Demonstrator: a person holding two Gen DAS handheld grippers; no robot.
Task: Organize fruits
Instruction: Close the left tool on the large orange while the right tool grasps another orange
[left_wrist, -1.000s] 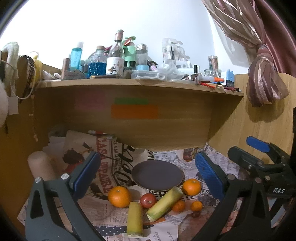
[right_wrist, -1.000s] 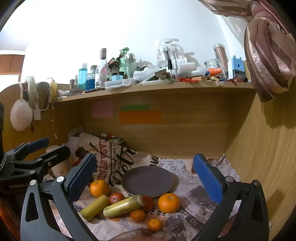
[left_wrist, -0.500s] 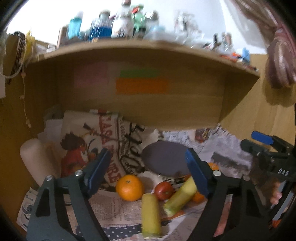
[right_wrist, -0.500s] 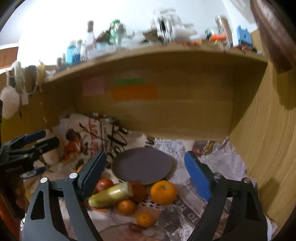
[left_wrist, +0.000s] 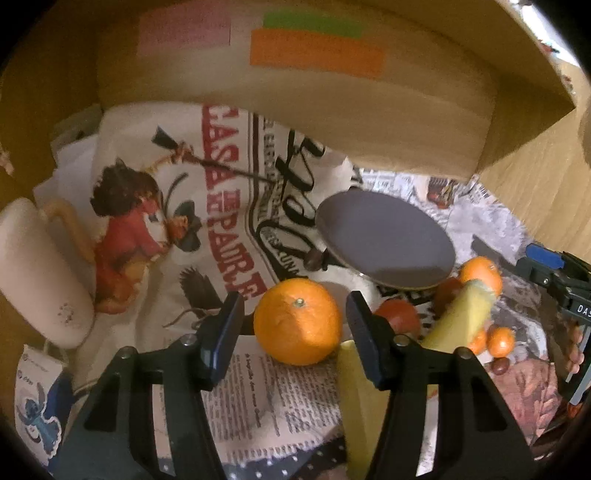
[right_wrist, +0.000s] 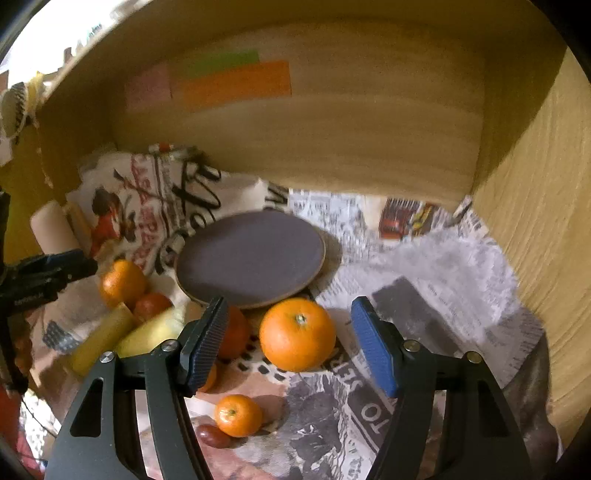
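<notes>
Two big oranges flank one dark plate (right_wrist: 251, 254): left orange (left_wrist: 297, 321) between left gripper (left_wrist: 291, 332) jaws, right orange (right_wrist: 297, 334) between right gripper (right_wrist: 291, 341) jaws (both just closing, gaps remain). Two small mandarins in front.

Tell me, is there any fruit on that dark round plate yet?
No. The dark plate is bare, and the big orange lies on the newspaper just in front of it.

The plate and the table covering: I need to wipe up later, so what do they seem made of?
Plate: probably glazed ceramic, matte dark grey face, pale unglazed-looking rim. Table covering: newspaper, with printed columns, headlines and creases.
</notes>
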